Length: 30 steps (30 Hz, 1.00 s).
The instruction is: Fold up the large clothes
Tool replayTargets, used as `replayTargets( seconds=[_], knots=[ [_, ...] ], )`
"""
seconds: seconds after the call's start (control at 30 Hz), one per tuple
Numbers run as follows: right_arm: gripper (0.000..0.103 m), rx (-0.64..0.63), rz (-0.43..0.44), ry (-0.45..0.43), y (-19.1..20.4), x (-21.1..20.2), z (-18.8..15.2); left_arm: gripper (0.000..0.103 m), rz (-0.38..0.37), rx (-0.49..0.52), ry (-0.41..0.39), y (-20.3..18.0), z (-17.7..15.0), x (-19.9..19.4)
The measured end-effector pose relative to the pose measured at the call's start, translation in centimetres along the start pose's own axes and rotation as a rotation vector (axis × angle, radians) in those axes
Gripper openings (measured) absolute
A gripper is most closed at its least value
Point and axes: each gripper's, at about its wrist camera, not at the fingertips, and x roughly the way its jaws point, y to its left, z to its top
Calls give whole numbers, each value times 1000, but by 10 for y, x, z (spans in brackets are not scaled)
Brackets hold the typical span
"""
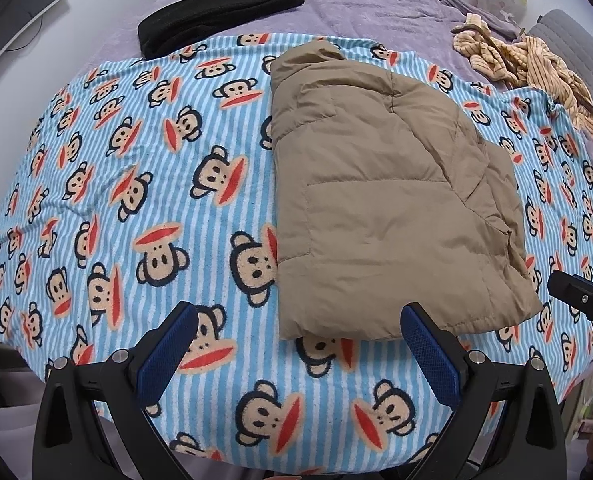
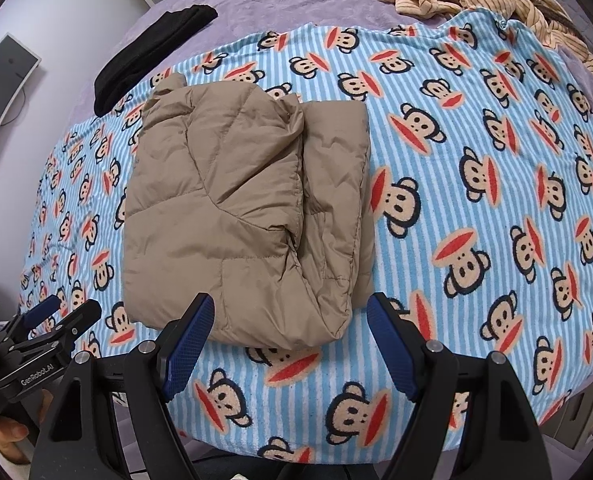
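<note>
Left wrist view shows the bed (image 1: 356, 4) under its purple cover, with a blue striped monkey blanket (image 1: 136, 200) spread over the near half and the tan padded jacket (image 1: 376, 200) lying on it at about one o'clock from the left tongs (image 1: 296, 344). The jacket is already doubled lengthwise into a long slab, collar at twelve o'clock and hem nearest the camera, with a second layer peeking out along its right edge. My reading is that the next fold brings the hem up toward the collar. To do it well, each pair of tongs should bite one near corner through all layers, lift together, and lay the hem square on the collar, since puffy fabric tends to spring back and slide. Both tongs are spread wide and hold nothing: the left tongs hover just short of the hem's left corner, and the right tongs (image 2: 290, 340) sit directly at the hem's right part in the right wrist view. A folded black garment (image 1: 220, 16) lies at eleven o'clock, touching the blanket's far edge, and a crumpled striped garment (image 1: 536, 68) sits at two o'clock, both well apart from the jacket. Nothing blocks the fold path.
</note>
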Motion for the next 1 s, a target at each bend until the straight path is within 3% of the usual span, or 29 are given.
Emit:
replayTargets(
  seconds=[0.63, 1.0],
  knots=[
    [84, -43, -80, -110, 13, -8, 10, 101, 38, -9, -57, 11, 15, -4],
    [84, -44, -85, -122, 18, -7, 13, 101, 46, -9, -68, 14, 21, -4]
  ],
)
